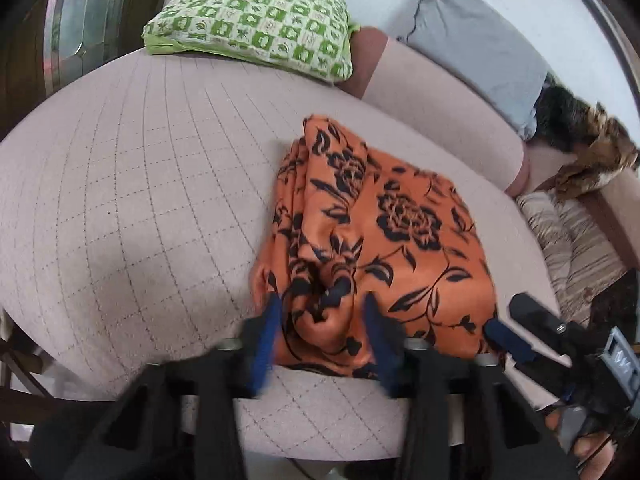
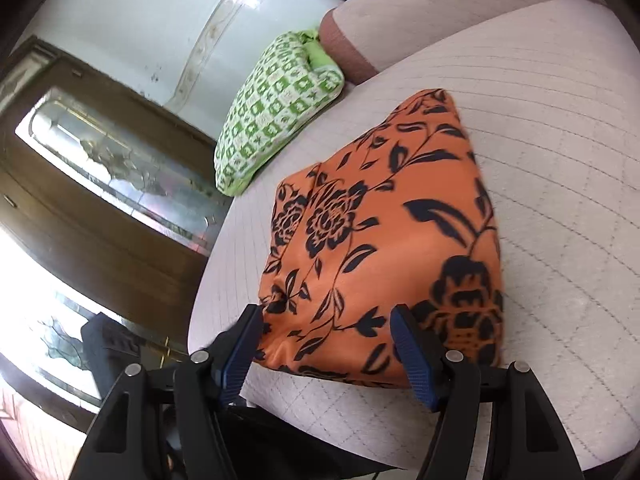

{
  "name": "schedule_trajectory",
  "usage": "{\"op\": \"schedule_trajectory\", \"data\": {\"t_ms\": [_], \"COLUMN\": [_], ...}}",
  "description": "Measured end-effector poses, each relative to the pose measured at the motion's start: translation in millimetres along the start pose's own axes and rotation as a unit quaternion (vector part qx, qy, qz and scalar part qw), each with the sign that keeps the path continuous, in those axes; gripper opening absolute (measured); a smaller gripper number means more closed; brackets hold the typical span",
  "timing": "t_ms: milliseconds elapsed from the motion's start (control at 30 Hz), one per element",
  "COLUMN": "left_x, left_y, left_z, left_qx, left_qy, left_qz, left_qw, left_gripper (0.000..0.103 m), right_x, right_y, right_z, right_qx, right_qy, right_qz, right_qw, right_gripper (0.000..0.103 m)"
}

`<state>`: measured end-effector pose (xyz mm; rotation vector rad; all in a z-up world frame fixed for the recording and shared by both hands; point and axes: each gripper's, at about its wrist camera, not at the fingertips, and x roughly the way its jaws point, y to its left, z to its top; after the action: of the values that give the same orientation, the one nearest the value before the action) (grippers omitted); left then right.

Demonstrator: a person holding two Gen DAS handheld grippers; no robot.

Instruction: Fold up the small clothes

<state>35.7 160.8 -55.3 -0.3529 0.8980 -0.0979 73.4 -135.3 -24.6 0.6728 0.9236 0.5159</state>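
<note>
Blue-padded fingers of the left claw [image 1: 320,328] fill the bottom of the left wrist view, spread wide with a raised fold at the near edge of the orange floral garment [image 1: 372,240] bunched between them; the pads flank the fabric, and whether they touch it cannot be told because that part of the picture is blurred. From this camera the garment lies folded on the quilted sofa seat [image 1: 132,184], stretching from the claw toward 1 o'clock, its left side rumpled into ridges and its right side smoother. At 4 o'clock the right claw [image 1: 516,328] comes in from the side, close to the garment's near right corner. A green checked pillow [image 1: 252,32] sits at 11 o'clock at the back of the seat, a grey cushion [image 1: 480,40] leans at 1 o'clock, and a dark furry throw [image 1: 588,148] lies at 3 o'clock. In the right wrist view the right claw [image 2: 326,344] is likewise spread wide, its two pads flanking the garment's [image 2: 384,232] near edge, with cloth in the gap but not pinched. Beyond it the pillow [image 2: 272,112] rests at 11 o'clock, and a wooden glazed door [image 2: 100,184] stands at 9 o'clock.
</note>
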Motion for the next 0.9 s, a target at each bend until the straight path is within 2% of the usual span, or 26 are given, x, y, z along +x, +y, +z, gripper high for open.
{"op": "schedule_trajectory", "data": {"t_ms": [33, 133, 167, 233, 300, 467, 567, 633, 667, 767, 800, 833, 900], "left_x": [-1, 1, 13, 28, 21, 3, -19, -30, -29, 0, 9, 24, 54], "left_y": [-2, 5, 20, 45, 34, 5, -16, -36, -47, -72, -73, -73, -60], "left_z": [0, -4, -8, -22, -18, -10, 0, 13, 20, 38, 39, 39, 33], "left_qx": [0.003, -0.023, -0.064, -0.135, -0.109, -0.05, -0.002, 0.042, 0.069, 0.133, 0.147, 0.159, 0.149], "left_qy": [-0.004, -0.003, 0.021, 0.049, 0.037, 0.023, -0.023, -0.06, -0.071, -0.048, -0.046, -0.034, 0.015], "left_qz": [0.008, 0.028, 0.031, 0.006, 0.016, 0.053, 0.079, 0.077, 0.073, 0.058, 0.067, 0.091, 0.126], "left_qw": [1.0, 0.9993, 0.9972, 0.9896, 0.9932, 0.9971, 0.9966, 0.9944, 0.9925, 0.9882, 0.9859, 0.9825, 0.9806], "left_gripper": [0.019, 0.012, 0.012, 0.014, 0.013, 0.017, 0.034, 0.051, 0.052, 0.054, 0.054, 0.054, 0.054], "right_x": [4, 3, 3, 9, 14, -4, -23, -30, -30, -20, -14, -9, 1], "right_y": [0, -4, -6, -12, -20, -20, -31, -48, -55, -85, -90, -91, -91], "right_z": [2, 2, 0, -2, -3, 9, 17, 22, 22, 25, 24, 22, 17], "right_qx": [0.0, 0.001, 0.002, 0.006, 0.02, 0.029, 0.04, 0.059, 0.069, 0.121, 0.138, 0.147, 0.16], "right_qy": [0.0, 0.004, 0.005, 0.02, 0.033, 0.011, -0.013, -0.017, -0.015, 0.017, 0.031, 0.04, 0.065], "right_qz": [0.003, 0.01, 0.011, 0.008, 0.016, 0.042, 0.035, 0.011, 0.005, 0.013, 0.023, 0.034, 0.053], "right_qw": [1.0, 1.0, 1.0, 1.0, 0.999, 0.999, 0.999, 0.998, 0.997, 0.992, 0.99, 0.988, 0.983], "right_gripper": [0.069, 0.069, 0.069, 0.069, 0.069, 0.071, 0.077, 0.078, 0.078, 0.078, 0.078, 0.078, 0.078]}}
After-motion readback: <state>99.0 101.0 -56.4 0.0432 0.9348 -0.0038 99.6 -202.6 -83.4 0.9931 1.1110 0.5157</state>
